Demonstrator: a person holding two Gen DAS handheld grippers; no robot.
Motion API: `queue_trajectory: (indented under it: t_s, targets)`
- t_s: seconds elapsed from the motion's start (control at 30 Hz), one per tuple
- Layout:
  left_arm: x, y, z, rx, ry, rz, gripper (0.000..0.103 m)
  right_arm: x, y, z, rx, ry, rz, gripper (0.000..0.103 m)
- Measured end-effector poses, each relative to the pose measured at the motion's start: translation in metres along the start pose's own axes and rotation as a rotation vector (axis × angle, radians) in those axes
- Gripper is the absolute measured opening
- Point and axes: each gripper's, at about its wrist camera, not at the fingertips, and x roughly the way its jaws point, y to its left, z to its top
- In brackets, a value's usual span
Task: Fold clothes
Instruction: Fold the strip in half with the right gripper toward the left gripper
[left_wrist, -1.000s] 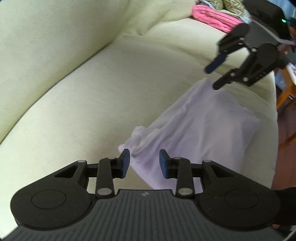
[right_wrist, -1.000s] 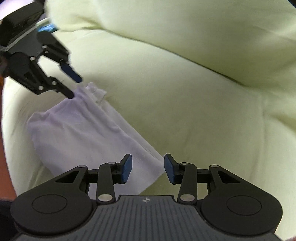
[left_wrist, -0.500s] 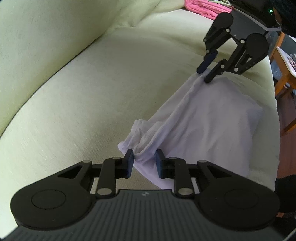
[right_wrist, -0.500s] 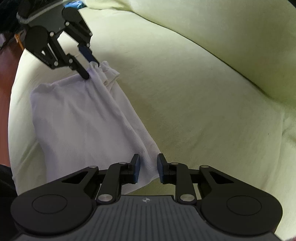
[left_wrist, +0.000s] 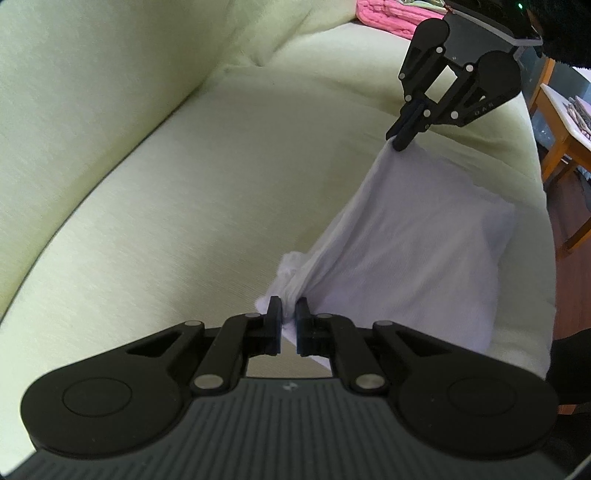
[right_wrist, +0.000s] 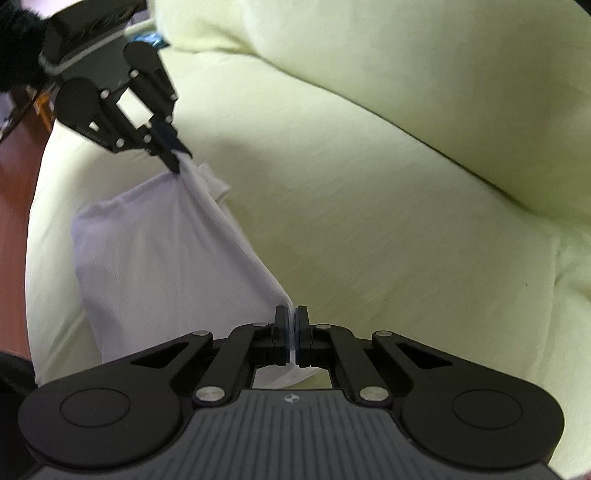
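A white cloth (left_wrist: 413, 251) lies on the seat of a pale yellow-green sofa (left_wrist: 184, 184), near the front edge of the seat. It looks folded into a rough rectangle.

The left hand-held gripper (left_wrist: 289, 318) is pinching one corner of the white cloth. Its two black fingers are pressed close, with a bunch of the fabric squeezed between them. The right hand-held gripper (right_wrist: 291, 325) is pinching another corner of the same cloth. Its fingers are pressed together with only a thin edge of fabric between them.

The edge of the cloth between the two corners is pulled up off the seat and stretched into a tight line. The rest of the cloth slopes down from that line and rests on the sofa.

In the left wrist view, the right hand-held gripper shows at the top right, pointing down at its corner. A pink blanket (left_wrist: 388, 18) lies far back on the sofa. A wooden table leg (left_wrist: 561, 144) stands on the floor just beside the sofa, at the right edge.

In the right wrist view, the left hand-held gripper shows at the top left, holding its bunched corner.
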Motion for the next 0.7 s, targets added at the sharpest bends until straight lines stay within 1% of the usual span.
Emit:
queue_trajectory:
  t_s: [0.1, 0.23, 0.3, 0.33, 0.37, 0.4, 0.47, 0.5, 0.57, 0.6, 0.63, 0.67, 0.7]
  targets:
    - [0.002, 0.005, -0.001, -0.006, 0.006, 0.013, 0.004, 0.005, -0.001, 0.001, 0.029, 0.004, 0.001, 0.001]
    - [0.017, 0.007, 0.005, 0.005, 0.021, 0.010, 0.005, 0.009, 0.002, -0.004, 0.025, 0.041, -0.003, 0.001]
    - [0.024, 0.010, 0.005, -0.015, 0.037, 0.001, 0.005, 0.016, 0.003, -0.010, 0.048, 0.050, 0.011, 0.002]
    - [0.026, 0.014, 0.006, -0.043, 0.041, -0.005, 0.007, 0.015, 0.004, -0.010, 0.064, 0.051, 0.011, 0.003]
    - [0.026, 0.019, 0.006, -0.081, 0.041, -0.012, 0.010, 0.013, 0.004, -0.009, 0.084, 0.049, 0.001, 0.009]
    - [0.023, 0.024, 0.006, -0.124, 0.041, -0.009, 0.013, 0.011, 0.005, -0.008, 0.103, 0.047, -0.013, 0.023]
    - [0.013, 0.032, 0.005, -0.215, 0.029, 0.010, 0.019, 0.001, 0.014, -0.008, 0.123, 0.025, -0.114, 0.035]
    - [0.005, 0.035, 0.003, -0.259, 0.020, 0.031, 0.019, -0.012, 0.021, -0.009, 0.148, 0.007, -0.154, 0.035]
    - [-0.016, 0.034, -0.002, -0.321, 0.000, 0.102, 0.016, -0.037, 0.034, -0.010, 0.198, -0.032, -0.230, 0.035]
    - [-0.024, 0.029, -0.002, -0.332, -0.012, 0.123, 0.016, -0.048, 0.046, -0.013, 0.218, -0.063, -0.231, 0.034]
    - [-0.028, 0.022, 0.001, -0.333, -0.022, 0.134, 0.016, -0.057, 0.061, -0.017, 0.227, -0.089, -0.212, 0.034]
    - [-0.032, 0.014, 0.002, -0.327, -0.034, 0.144, 0.017, -0.061, 0.078, -0.021, 0.227, -0.095, -0.177, 0.034]
    - [-0.032, 0.005, 0.003, -0.312, -0.045, 0.142, 0.017, -0.061, 0.094, -0.025, 0.217, -0.083, -0.146, 0.032]
